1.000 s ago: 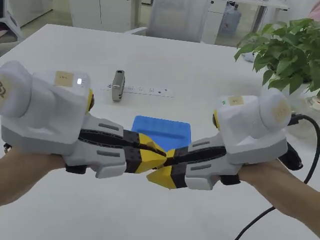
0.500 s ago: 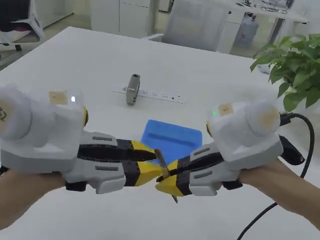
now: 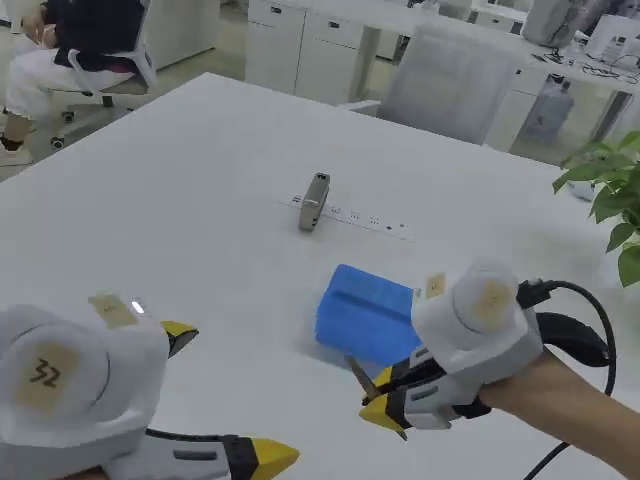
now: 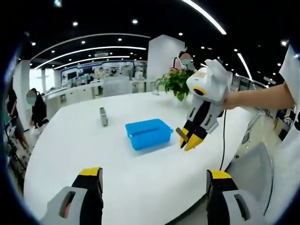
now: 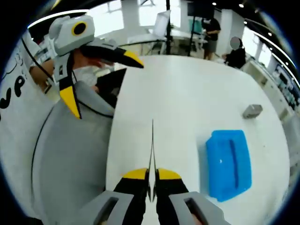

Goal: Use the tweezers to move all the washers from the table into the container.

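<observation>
**Right gripper** (image 5: 152,176): the fingers are pinching shut on the tweezers (image 5: 152,140). The tweezers are sticking straight out ahead of the yellow tips as one thin line, their two arms pressed together, pointing over bare white desk (image 3: 200,200). In the head view this gripper is hovering at the near right, just beside the near edge of the blue container (image 3: 365,315). There the tweezers are angling up and to the left from the tips. I cannot tell whether they are touching the container.

**Left gripper** (image 4: 154,174): the fingers (image 4: 91,180) are standing wide apart and gripping nothing. In the head view it is sitting low at the near left, well apart from the right gripper and from the container. The right gripper view is catching it from the front, with both yellow tips splayed open.

**Blue container**: it is lying flat on the desk near the middle, a shallow rectangular box. Its far side is facing a small grey device (image 3: 315,200), which is lying at one end of a white power strip (image 3: 360,216).

**Surroundings**: a green plant (image 3: 615,200) is leaning in at the right edge. A grey office chair (image 3: 445,80) is standing at the far side of the desk. A person (image 3: 90,40) is sitting in another chair at the far left.
</observation>
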Action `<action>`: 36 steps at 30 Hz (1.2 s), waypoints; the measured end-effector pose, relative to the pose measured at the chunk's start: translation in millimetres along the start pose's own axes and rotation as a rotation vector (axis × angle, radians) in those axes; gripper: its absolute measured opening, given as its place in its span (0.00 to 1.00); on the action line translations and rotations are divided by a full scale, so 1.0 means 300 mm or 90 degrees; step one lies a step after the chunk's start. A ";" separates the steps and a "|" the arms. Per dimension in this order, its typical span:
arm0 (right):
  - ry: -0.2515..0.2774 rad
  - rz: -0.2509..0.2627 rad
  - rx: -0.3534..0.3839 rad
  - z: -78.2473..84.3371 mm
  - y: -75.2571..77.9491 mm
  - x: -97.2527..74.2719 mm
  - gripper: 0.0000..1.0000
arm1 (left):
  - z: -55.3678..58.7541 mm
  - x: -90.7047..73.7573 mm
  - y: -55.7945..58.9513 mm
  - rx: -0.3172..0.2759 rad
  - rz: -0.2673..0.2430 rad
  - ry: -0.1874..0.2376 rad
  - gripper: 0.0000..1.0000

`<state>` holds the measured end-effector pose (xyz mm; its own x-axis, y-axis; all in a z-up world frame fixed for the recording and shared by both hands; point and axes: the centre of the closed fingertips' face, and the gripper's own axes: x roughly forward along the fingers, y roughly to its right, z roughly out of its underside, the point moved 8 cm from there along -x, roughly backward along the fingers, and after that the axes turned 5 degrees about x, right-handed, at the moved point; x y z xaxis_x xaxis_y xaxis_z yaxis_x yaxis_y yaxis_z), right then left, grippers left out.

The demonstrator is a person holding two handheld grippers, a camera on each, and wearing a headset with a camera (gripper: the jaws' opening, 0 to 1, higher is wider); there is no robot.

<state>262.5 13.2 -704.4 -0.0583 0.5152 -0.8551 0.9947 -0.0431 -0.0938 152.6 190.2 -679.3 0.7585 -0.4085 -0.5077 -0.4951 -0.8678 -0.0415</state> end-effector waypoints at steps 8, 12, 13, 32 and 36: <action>-0.053 0.002 -0.008 0.009 0.034 0.050 0.03 | 0.065 -0.023 -0.009 -0.022 -0.107 -0.020 0.99; -0.091 -0.001 -0.009 0.029 0.036 0.086 0.03 | 0.117 -0.020 -0.032 -0.014 -0.191 -0.032 0.99; -0.107 0.000 -0.009 0.037 0.033 0.098 0.03 | 0.123 -0.018 -0.033 -0.022 -0.205 -0.023 0.99; -0.199 0.002 -0.017 0.099 0.097 0.225 0.04 | 0.151 0.047 -0.028 0.070 -0.261 -0.003 0.99; -0.197 0.002 -0.013 0.110 0.100 0.243 0.03 | 0.150 0.045 -0.039 0.034 -0.252 0.016 0.99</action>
<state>285.2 21.3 -786.5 -0.0757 0.2293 -0.9704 0.9961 -0.0258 -0.0839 149.6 207.4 -724.4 0.9047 -0.0534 -0.4226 -0.1838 -0.9439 -0.2743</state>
